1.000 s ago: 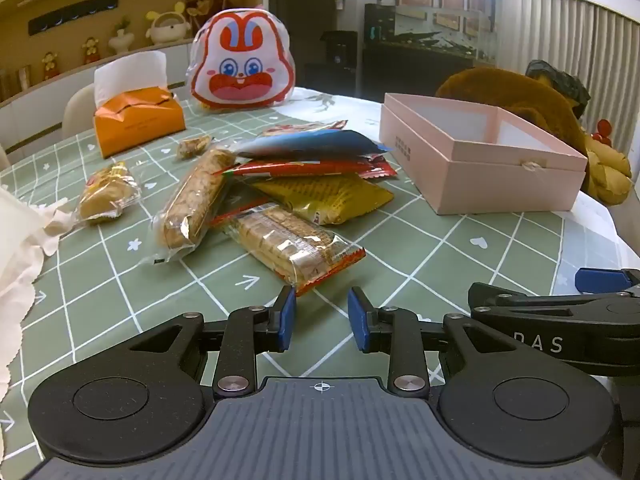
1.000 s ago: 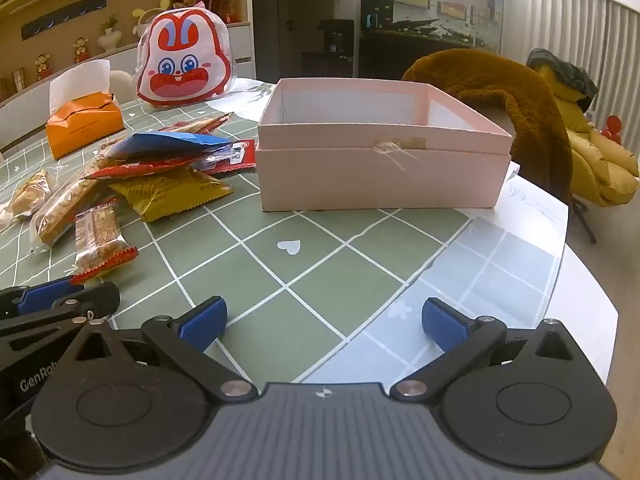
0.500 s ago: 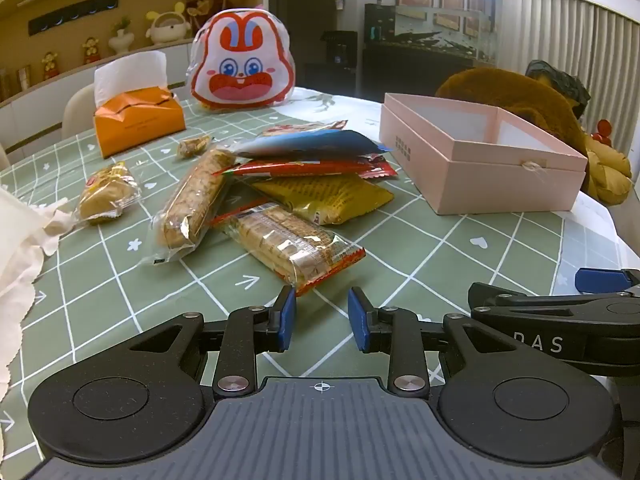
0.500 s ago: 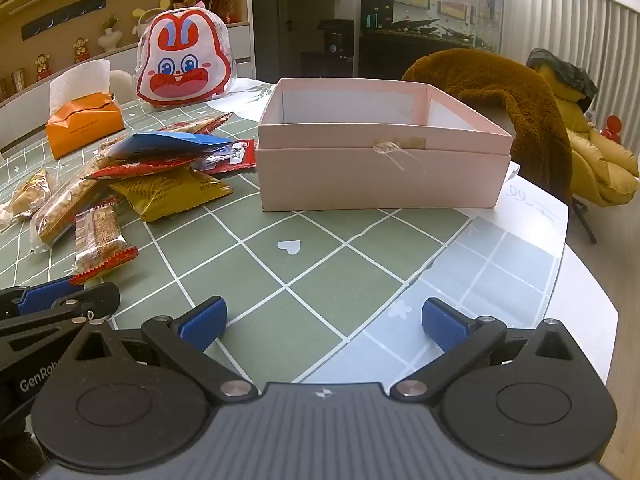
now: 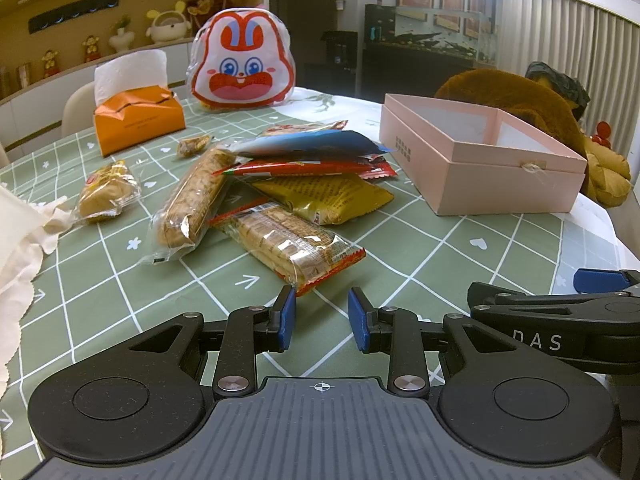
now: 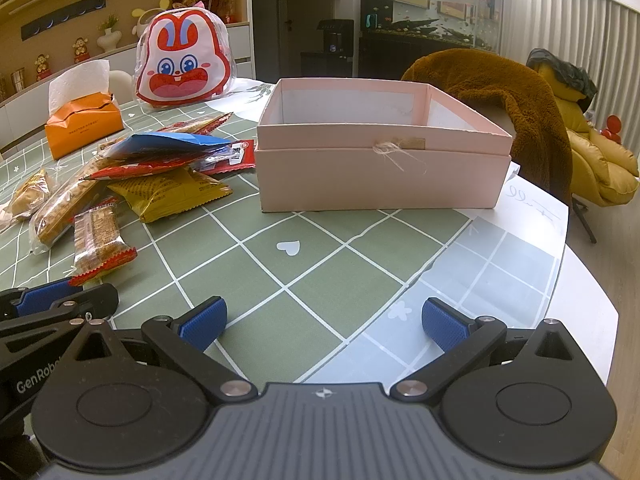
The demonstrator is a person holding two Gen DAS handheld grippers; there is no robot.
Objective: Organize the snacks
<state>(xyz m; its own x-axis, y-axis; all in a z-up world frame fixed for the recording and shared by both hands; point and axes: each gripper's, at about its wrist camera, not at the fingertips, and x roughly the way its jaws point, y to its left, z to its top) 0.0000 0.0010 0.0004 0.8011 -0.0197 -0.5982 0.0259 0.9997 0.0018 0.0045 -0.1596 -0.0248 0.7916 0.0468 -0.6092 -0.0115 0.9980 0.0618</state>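
Left wrist view: left gripper (image 5: 321, 319) hovers low over green checked tablecloth (image 5: 420, 256), jaws narrowly apart, nothing between. Cracker packet (image 5: 288, 246) lies just ahead; snack pile (image 5: 304, 168) beyond, left of open pink box (image 5: 476, 160). Right gripper (image 6: 322, 322) spread wide, empty, facing box.

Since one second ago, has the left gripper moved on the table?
No. In the left wrist view the left gripper sits as before just short of the red edge of the cracker packet, and the pink box keeps its place.
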